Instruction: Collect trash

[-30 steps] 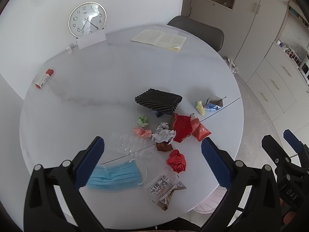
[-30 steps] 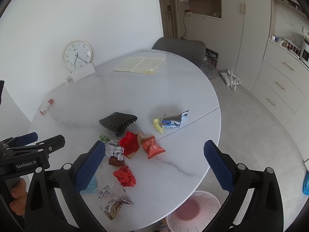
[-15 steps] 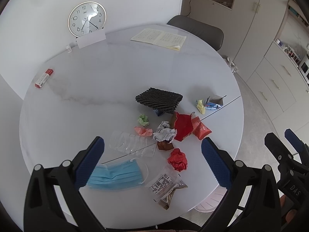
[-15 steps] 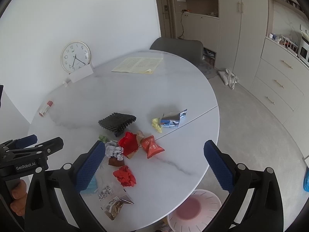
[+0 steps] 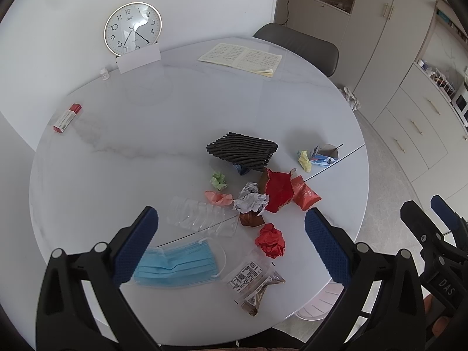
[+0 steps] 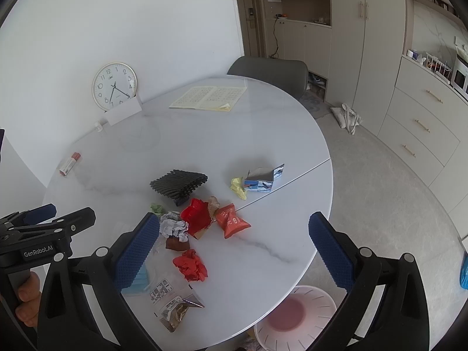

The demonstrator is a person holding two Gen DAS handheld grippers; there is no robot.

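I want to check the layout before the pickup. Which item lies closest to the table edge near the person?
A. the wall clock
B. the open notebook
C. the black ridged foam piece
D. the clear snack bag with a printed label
D: the clear snack bag lies just inside the near edge of the table, in front of the blue face mask.

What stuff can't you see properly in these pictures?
- Blue face mask: right wrist view, mostly behind the right gripper's near finger.
- Pink bin: both views, part under the table edge.
- Print on the clear packet: too small to read.
- Item beneath the black mesh: mostly covered.
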